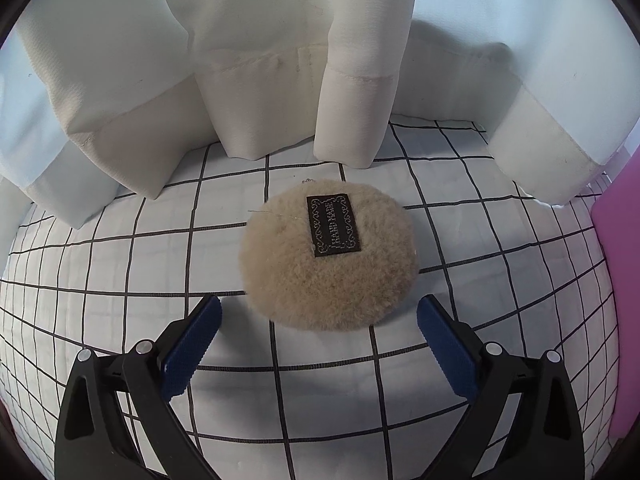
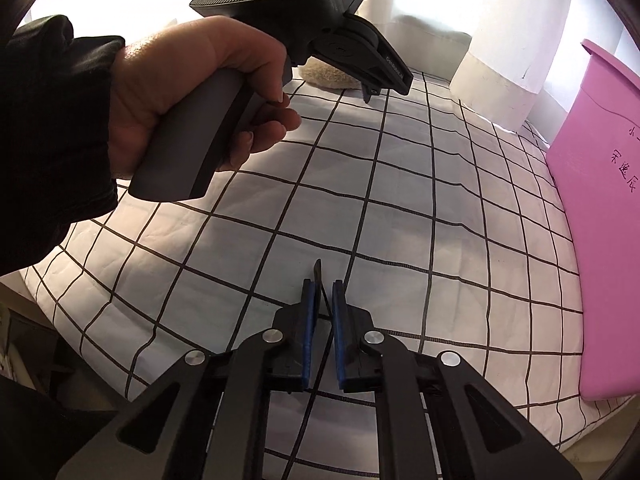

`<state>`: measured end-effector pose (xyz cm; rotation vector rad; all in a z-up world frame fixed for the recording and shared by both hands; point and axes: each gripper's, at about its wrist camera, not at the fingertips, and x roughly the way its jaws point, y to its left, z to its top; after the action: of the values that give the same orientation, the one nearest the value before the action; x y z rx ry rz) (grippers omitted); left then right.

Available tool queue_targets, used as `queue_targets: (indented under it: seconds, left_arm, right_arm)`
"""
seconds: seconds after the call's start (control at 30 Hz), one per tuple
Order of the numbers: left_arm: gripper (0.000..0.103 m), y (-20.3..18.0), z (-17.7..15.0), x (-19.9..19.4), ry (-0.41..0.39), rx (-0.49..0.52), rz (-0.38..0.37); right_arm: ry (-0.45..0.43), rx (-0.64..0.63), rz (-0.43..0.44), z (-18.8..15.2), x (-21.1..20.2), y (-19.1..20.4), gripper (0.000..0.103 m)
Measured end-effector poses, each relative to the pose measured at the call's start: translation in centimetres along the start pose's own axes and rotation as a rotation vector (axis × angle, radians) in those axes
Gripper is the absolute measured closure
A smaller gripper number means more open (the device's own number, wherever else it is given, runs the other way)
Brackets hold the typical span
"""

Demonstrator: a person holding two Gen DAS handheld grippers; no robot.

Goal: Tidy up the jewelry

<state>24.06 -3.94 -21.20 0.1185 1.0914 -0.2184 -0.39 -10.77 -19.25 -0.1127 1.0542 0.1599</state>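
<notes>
A round beige fluffy pouch (image 1: 328, 260) with a dark "HAND MADE" label (image 1: 333, 225) lies on the checked bedspread (image 1: 120, 272). A fine chain (image 1: 306, 181) peeks out at its far edge. My left gripper (image 1: 319, 304) hovers just short of the pouch, open, with blue pads (image 1: 192, 348) wide apart and nothing between them. In the right wrist view my right gripper (image 2: 323, 283) points down at the bedspread (image 2: 400, 208) with its jaws drawn together on a thin dark strip (image 2: 318, 270) that pokes out past the pads. The pouch (image 2: 326, 74) shows far off.
White curtains (image 1: 248, 80) hang down onto the bed behind the pouch. A pink box (image 2: 592, 200) with handwriting stands along the right side, also at the edge (image 1: 616, 280) of the left view. A hand (image 2: 192, 92) in a dark sleeve holds the left tool's handle.
</notes>
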Motion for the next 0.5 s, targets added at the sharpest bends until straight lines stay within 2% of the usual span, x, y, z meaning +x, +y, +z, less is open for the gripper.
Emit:
queue_targets:
  seconds: [0.07,0.13,0.2,0.33,0.37,0.4,0.5]
  left_arm:
    - [0.016,0.4,-0.3,-0.1,-0.014,0.001,0.006]
    - [0.033,0.6,-0.6,-0.4,-0.035,0.002,0.003]
    - [0.059,0.7,-0.7,-0.7,-0.041,0.009,-0.006]
    - [0.067,1.7,-1.0,-0.9,-0.037,-0.017,-0.050]
    - [0.078,2.1,-1.1,-1.0,-0.038,-0.030,-0.066]
    - [0.101,2.5,-1.3,-1.0,-0.036,-0.037,-0.079]
    - [0.102,2.6,-1.5,-2.1,-0.053,-0.043,-0.080]
  right_arm:
    - [0.002,0.002,0.001,0.1,0.0,0.0,0.094]
    - [0.004,0.002,0.000,0.1,0.1,0.0,0.094]
    - [0.006,0.008,0.006,0.2,0.1,-0.2,0.094]
    - [0.008,0.014,0.014,0.2,0.0,-0.3,0.094]
    - [0.006,0.015,0.017,0.2,0.0,-0.4,0.094]
    - [0.001,0.016,0.019,0.2,-0.1,-0.4,0.094]
    - [-0.015,0.025,0.026,0.3,-0.5,-0.6,0.094]
